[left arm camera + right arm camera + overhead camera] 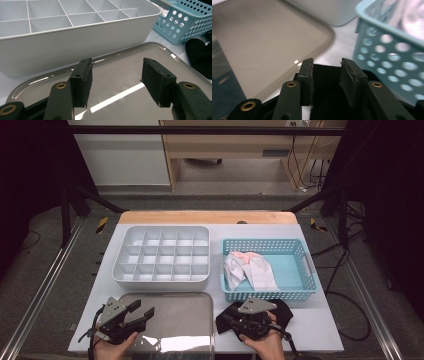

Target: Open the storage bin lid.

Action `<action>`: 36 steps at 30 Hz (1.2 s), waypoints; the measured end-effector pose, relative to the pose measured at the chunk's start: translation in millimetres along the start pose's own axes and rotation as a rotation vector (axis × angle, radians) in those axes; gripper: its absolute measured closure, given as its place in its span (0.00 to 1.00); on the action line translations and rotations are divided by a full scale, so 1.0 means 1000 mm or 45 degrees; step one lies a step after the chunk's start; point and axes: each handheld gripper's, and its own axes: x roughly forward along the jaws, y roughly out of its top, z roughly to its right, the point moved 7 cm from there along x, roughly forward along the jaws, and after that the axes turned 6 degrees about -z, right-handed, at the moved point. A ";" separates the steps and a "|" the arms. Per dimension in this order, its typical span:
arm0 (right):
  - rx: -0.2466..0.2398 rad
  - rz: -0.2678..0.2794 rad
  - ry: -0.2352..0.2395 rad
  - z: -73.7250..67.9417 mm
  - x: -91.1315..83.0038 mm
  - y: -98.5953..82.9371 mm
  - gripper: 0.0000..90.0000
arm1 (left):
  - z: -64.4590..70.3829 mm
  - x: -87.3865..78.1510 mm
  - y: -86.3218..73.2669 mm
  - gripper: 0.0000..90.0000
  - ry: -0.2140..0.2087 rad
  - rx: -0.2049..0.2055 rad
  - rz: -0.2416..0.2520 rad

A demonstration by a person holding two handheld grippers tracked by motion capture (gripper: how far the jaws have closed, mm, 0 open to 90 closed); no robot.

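White divided organizer (161, 255) behind metal tray (175, 320).

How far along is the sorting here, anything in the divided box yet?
Early stage. Done: nothing shows in the white divided box; the metal tray is bare. In hand: the right gripper has its jaws around a fold of the black cloth on the table, not visibly clamped. The left gripper is open over the tray. Left: the black cloth, plus the pale cloths in the blue basket.
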 end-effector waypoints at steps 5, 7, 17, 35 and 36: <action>-0.031 -0.056 0.000 -0.005 0.012 -0.005 0.76 | 0.003 -0.002 0.001 0.45 0.000 0.015 0.020; -0.042 -0.081 -0.011 -0.005 0.015 -0.006 0.79 | 0.003 -0.002 0.002 0.45 0.002 0.016 0.022; -0.032 -0.134 -0.020 -0.003 0.013 -0.004 0.99 | 0.002 -0.001 0.001 0.45 -0.007 0.015 0.016; 0.029 -0.042 0.184 -0.027 0.034 0.045 0.95 | 0.003 -0.001 0.000 0.44 -0.020 0.021 0.012; 0.030 -0.056 0.159 -0.026 0.038 0.045 0.93 | 0.004 -0.001 0.000 0.43 -0.027 0.018 0.010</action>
